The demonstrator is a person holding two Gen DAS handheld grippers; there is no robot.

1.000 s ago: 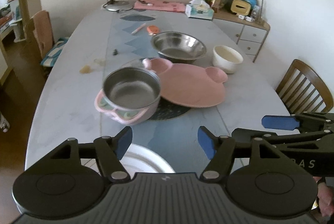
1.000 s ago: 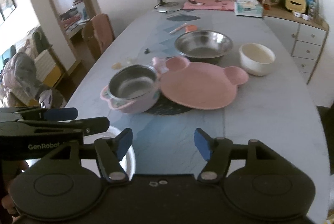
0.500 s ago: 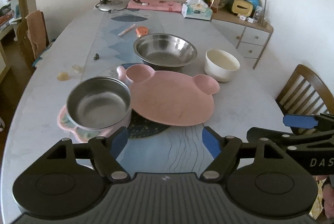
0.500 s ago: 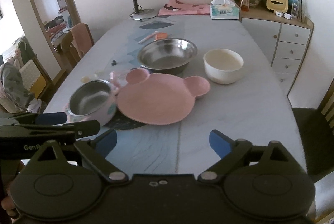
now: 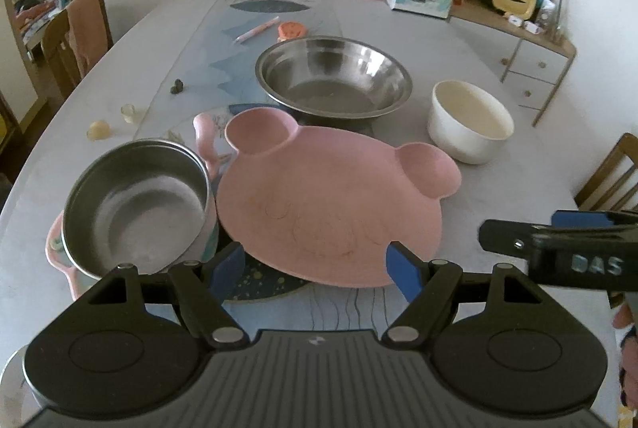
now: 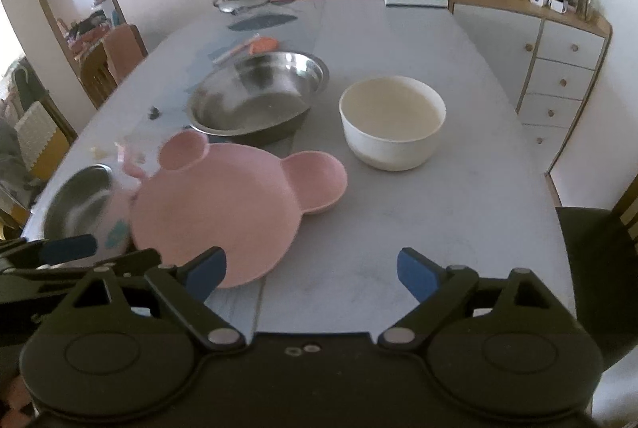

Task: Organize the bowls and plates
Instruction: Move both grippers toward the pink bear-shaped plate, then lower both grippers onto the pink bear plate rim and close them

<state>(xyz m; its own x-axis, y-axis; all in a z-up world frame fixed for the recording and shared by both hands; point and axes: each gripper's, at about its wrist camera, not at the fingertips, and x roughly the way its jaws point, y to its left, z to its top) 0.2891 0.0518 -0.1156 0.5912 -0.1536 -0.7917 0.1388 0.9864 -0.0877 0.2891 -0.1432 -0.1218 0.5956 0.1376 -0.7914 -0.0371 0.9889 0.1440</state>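
Both claws nearer pink plate (image 5: 331,213), left claw (image 5: 315,268) spread empty, right claw (image 6: 311,268) closing empty, "DAS" lettering

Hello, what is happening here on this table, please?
A person holds two grippers above a grey dining table with dishes. The left gripper is open over the near edge of the pink bear-shaped plate. The right gripper holds nothing; its jaws are closing slightly. The small steel bowl, wide steel bowl and white bowl lie untouched.
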